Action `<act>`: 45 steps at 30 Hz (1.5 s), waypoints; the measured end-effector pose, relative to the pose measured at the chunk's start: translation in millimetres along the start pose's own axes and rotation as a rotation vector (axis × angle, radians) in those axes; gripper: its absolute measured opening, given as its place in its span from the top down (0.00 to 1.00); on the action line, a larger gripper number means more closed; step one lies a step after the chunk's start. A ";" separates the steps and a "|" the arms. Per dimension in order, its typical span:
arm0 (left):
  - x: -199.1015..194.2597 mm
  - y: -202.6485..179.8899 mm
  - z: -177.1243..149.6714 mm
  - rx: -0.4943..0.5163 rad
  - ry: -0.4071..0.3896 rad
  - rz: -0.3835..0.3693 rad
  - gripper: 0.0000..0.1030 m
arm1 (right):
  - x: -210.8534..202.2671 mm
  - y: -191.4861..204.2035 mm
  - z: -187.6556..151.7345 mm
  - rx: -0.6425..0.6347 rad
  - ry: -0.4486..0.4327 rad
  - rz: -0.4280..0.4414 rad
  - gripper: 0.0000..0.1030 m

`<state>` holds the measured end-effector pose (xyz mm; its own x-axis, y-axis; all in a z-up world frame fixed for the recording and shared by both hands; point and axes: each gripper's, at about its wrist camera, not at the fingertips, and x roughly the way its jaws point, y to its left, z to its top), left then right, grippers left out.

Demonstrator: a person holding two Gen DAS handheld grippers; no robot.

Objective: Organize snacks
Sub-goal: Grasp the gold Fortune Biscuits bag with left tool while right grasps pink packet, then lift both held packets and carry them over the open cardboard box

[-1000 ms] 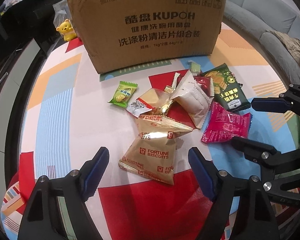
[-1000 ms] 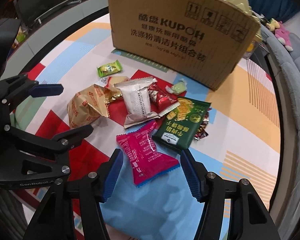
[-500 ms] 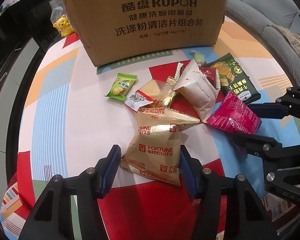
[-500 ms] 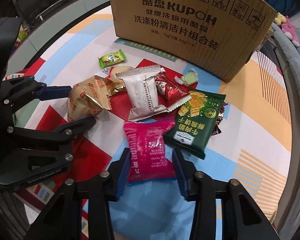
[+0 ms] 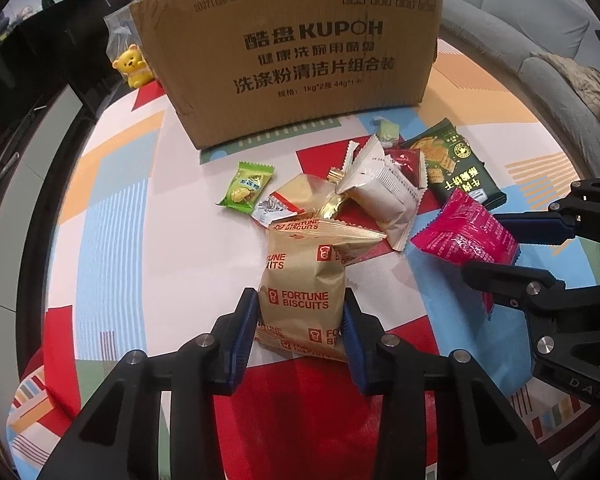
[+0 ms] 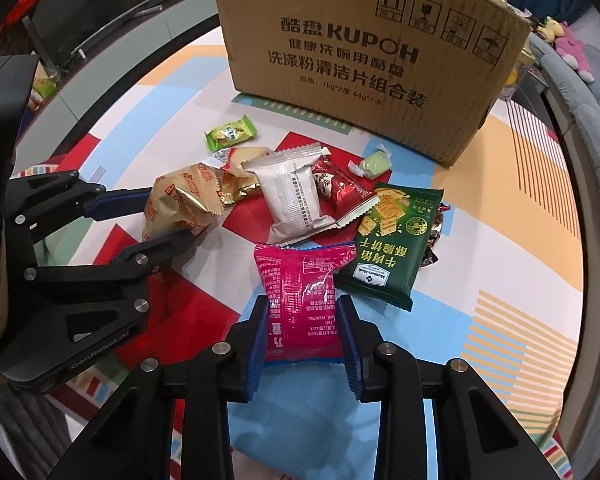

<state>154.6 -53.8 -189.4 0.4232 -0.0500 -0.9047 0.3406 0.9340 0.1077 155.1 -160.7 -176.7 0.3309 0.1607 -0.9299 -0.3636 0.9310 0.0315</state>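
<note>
My left gripper [image 5: 300,320] is shut on a gold Fortune Biscuits pack [image 5: 304,280], lifted a little off the table; it also shows in the right wrist view [image 6: 180,204]. My right gripper [image 6: 302,336] is shut on a pink snack pack [image 6: 304,300], which also shows in the left wrist view [image 5: 464,232]. Loose on the table lie a white pack [image 6: 292,196], a green cracker pack [image 6: 392,244], a red pack [image 6: 340,188], a small green candy [image 6: 230,134] and a pale green sweet [image 6: 374,162]. A big cardboard box [image 6: 360,52] stands behind them.
The table has a colourful patterned cloth [image 5: 112,216]. A yellow bear toy [image 5: 132,66] stands left of the box. A grey sofa [image 5: 540,20] curves behind on the right. Pink plush toys [image 6: 572,50] lie beyond the box.
Both grippers have closed from open onto their packs: left on the gold biscuit pack, right on the pink pack. Both packs now sit pinched between the fingers and slightly raised.
</note>
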 end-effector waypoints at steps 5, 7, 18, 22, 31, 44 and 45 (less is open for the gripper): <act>-13.6 -0.2 -1.7 -0.008 -0.015 0.006 0.61 | -10.9 2.5 0.3 0.008 -0.020 -0.003 0.67; -17.7 2.0 -1.4 -0.013 -0.022 0.008 0.61 | -17.1 3.6 -0.6 0.010 -0.030 -0.007 0.67; -45.7 7.5 1.2 -0.039 -0.068 0.020 0.62 | -42.1 7.2 -1.5 0.031 -0.075 -0.032 0.67; -54.0 10.7 3.9 -0.055 -0.082 0.026 0.62 | -50.8 8.2 0.4 0.038 -0.091 -0.039 0.67; -72.4 19.1 11.7 -0.095 -0.111 0.036 0.62 | -65.3 8.1 10.0 0.063 -0.120 -0.046 0.67; -94.5 28.5 36.8 -0.141 -0.162 0.053 0.62 | -94.8 -2.1 34.3 0.136 -0.200 -0.047 0.67; -96.7 29.4 39.7 -0.145 -0.168 0.054 0.62 | -97.2 -3.4 36.8 0.140 -0.209 -0.049 0.67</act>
<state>157.0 -35.6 -82.4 0.5758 -0.0453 -0.8163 0.1945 0.9774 0.0829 156.2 -167.5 -72.9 0.5233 0.1645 -0.8361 -0.2232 0.9734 0.0518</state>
